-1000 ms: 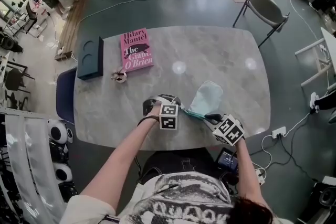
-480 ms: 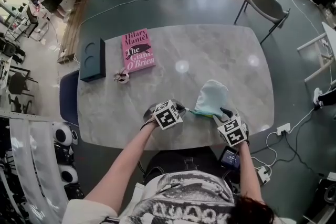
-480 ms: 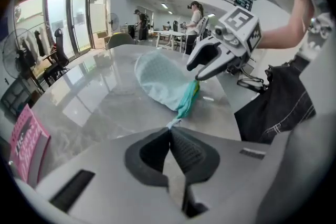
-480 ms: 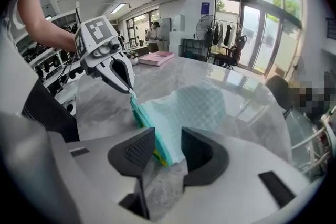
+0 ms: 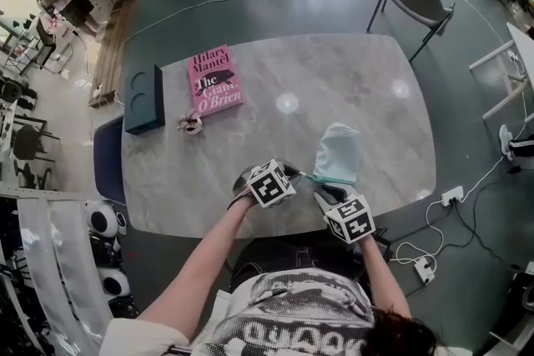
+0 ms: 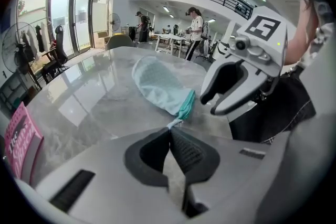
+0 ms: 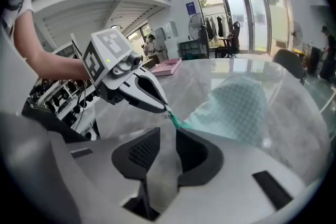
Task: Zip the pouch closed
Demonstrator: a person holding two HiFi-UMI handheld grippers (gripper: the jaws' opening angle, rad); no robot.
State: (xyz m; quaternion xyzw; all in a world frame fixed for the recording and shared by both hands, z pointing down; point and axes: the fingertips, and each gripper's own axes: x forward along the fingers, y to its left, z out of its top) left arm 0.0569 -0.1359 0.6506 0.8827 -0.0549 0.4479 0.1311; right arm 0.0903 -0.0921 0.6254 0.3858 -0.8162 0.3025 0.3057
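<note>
I pinch the zip tab (image 6: 175, 123) in the fully closed left hand-held gripper (image 6: 169, 130) for pulling, while the right hand-held gripper (image 7: 168, 131), jaws closing with nothing between them yet, nears the pouch (image 5: 336, 152) just ahead on the table (image 5: 334, 79) to anchor it.

The left claw (image 5: 294, 173) and right claw (image 5: 322, 193) are white with black-and-white marker cubes (image 5: 269, 183); the shirt (image 5: 292, 314) looks grey-printed.

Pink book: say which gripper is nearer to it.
Left. The left gripper, shut on the pouch, is below-right of the pink book; the right gripper, jaws closing with nothing between, lies farther right.
</note>
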